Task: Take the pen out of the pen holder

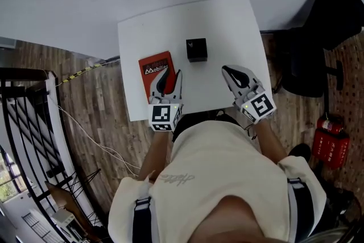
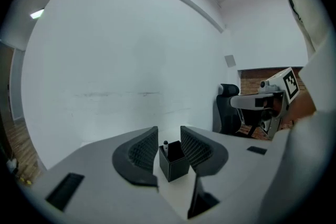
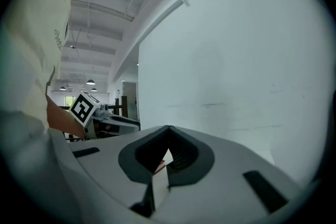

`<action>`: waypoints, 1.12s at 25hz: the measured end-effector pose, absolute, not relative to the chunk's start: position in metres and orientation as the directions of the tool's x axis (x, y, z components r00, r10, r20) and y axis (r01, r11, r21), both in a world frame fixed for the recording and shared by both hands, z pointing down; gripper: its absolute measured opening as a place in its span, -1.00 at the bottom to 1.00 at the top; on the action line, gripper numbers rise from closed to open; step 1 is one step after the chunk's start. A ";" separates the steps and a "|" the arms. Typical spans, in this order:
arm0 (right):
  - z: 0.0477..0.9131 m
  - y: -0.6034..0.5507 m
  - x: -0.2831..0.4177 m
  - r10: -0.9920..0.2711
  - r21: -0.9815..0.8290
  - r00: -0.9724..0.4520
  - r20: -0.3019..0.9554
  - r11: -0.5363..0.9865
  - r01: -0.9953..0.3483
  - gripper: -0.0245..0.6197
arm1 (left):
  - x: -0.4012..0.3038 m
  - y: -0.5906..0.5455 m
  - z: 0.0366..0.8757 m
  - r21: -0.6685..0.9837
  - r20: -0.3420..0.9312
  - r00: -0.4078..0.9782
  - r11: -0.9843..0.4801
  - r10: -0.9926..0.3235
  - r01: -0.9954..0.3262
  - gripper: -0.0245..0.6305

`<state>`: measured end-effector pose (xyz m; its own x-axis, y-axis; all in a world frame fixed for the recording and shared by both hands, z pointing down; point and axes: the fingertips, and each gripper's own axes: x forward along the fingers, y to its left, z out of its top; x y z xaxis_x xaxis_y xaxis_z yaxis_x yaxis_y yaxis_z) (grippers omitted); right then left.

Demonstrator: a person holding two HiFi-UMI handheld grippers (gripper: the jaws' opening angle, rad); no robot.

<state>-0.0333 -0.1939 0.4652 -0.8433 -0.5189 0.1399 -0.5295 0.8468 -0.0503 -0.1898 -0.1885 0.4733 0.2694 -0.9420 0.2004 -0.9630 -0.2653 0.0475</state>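
- Reaching in with our left gripper (image 1: 166, 79), whose jaws stand spread with nothing between the pads, we risk striking the small black square plastic pen holder (image 1: 197, 49) rather than the pen. The holder stands loose on the white rectangular table (image 1: 170, 25), upper centre of the head view and near the gripper but apart from it. It looks light, so a pad catching its rim could tip or slide it.
- The slim dark pen with a pale band (image 2: 165, 144) shows only a short end above the rim, at the holder's far left corner in the left gripper view. With so little to pinch, the pads may close on the wall as well, or slip off.
- Our right gripper (image 1: 230, 72), right of centre in the head view, has its jaws pressed together on nothing and is not bracing the holder. We judge that a tight pen could carry the holder up with it.
- The flat red book (image 1: 152, 68) lies beneath our left gripper, at the table's left; a low approach could drag it.
- The pen stands near upright with its long axis vertical. Its visible end points up and its lower end is hidden inside the holder.
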 end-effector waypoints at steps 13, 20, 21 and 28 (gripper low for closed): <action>0.475 -0.222 -0.071 -0.573 -0.057 -0.796 0.196 0.803 -0.593 -0.90 | -0.211 -0.233 0.505 0.117 0.235 0.387 -0.369 -0.892 -0.922 -0.48; 0.486 -0.241 -0.060 -0.550 -0.092 -0.811 0.202 0.813 -0.575 -0.90 | -0.202 -0.252 0.531 0.115 0.300 0.372 -0.354 -0.878 -0.928 -0.48; 0.490 -0.243 -0.058 -0.539 -0.100 -0.815 0.212 0.818 -0.567 -0.90 | -0.200 -0.254 0.534 0.121 0.310 0.369 -0.349 -0.876 -0.929 -0.48; 0.508 -0.257 -0.045 -0.505 -0.124 -0.828 0.245 0.830 -0.543 -0.90 | -0.190 -0.275 0.552 0.132 0.355 0.365 -0.341 -0.861 -0.931 -0.48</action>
